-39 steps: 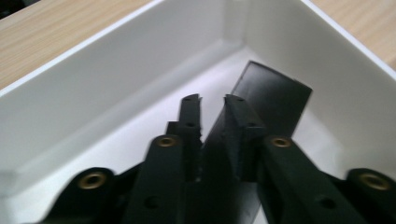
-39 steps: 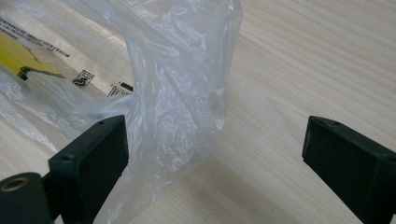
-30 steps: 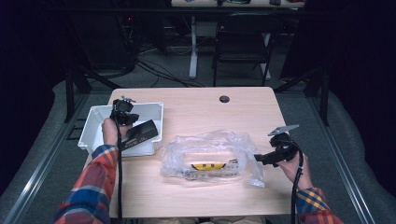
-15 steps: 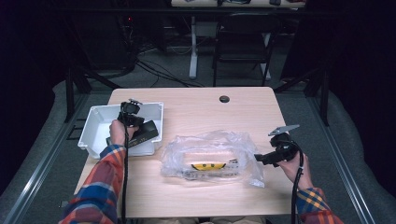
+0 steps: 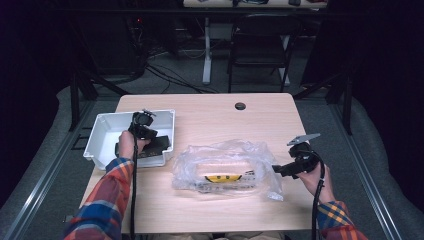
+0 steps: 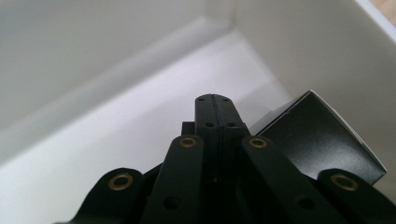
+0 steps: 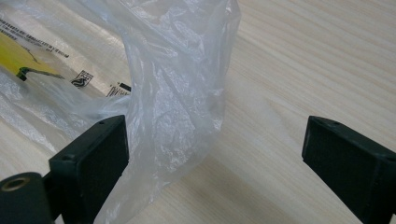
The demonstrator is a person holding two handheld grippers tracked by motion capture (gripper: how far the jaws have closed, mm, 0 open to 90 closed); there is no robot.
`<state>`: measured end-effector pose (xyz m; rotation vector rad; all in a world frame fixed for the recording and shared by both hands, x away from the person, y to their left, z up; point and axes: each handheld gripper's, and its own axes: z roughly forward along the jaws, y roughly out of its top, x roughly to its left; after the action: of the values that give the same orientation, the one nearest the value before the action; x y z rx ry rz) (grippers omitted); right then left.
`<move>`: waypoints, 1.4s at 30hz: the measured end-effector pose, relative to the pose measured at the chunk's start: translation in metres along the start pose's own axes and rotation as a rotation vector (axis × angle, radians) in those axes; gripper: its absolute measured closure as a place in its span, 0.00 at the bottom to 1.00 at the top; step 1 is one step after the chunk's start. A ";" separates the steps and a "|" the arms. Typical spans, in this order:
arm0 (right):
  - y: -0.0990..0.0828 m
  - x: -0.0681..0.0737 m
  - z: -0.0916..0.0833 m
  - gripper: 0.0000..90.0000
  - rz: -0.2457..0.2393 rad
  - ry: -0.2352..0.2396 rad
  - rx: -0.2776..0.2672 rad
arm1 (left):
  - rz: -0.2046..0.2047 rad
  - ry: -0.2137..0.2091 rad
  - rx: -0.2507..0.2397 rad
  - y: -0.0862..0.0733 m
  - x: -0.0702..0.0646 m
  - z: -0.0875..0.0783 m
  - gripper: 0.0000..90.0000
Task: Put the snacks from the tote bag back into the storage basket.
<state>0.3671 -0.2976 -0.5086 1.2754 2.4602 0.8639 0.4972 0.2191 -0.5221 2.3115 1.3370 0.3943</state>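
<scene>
two grippers work over one wooden table [image 5: 210, 112], the largest item in the high view. a white bin [image 5: 102, 132] sits at the table's left edge. a clear plastic bag [image 5: 225, 165] lies crumpled at table centre, right of the bin and apart from it, with a yellow label [image 5: 222, 178] visible through the film. a black box [image 5: 159, 145] lies in the bin against the near right wall. a small dark disc [image 5: 240, 106] sits near the table's far edge.

left gripper [image 5: 141, 125]: held over the bin, pointing down into it. in the left gripper view its jaws meet flat against each other with nothing between them; the claw [image 6: 215, 109] is closed and empty. the box [image 6: 317, 140] lies just beside the jaws, on their right in that view, resting in the bin corner [image 6: 219, 23]. whether the jaws touch the box cannot be told.

right gripper [image 5: 282, 169]: held low at the table's right side, pointing toward the bag's right end. in the right gripper view the claw [image 7: 212, 149] is wide open. a raised fold of the bag [image 7: 177, 93] stands between the jaws, close against the left jaw in that view and well apart from the right one. the jaws do not pinch the film. the label [image 7: 18, 58] lies at upper left in that view.
</scene>
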 end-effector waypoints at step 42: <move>-0.001 -0.001 -0.004 0.07 0.009 -0.017 -0.017 | 0.077 -0.036 -0.135 -0.027 -0.023 -0.087 0.21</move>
<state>0.3653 -0.3006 -0.5060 1.2836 2.4308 0.8700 0.4265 0.2303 -0.4611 2.2517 1.1703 0.4515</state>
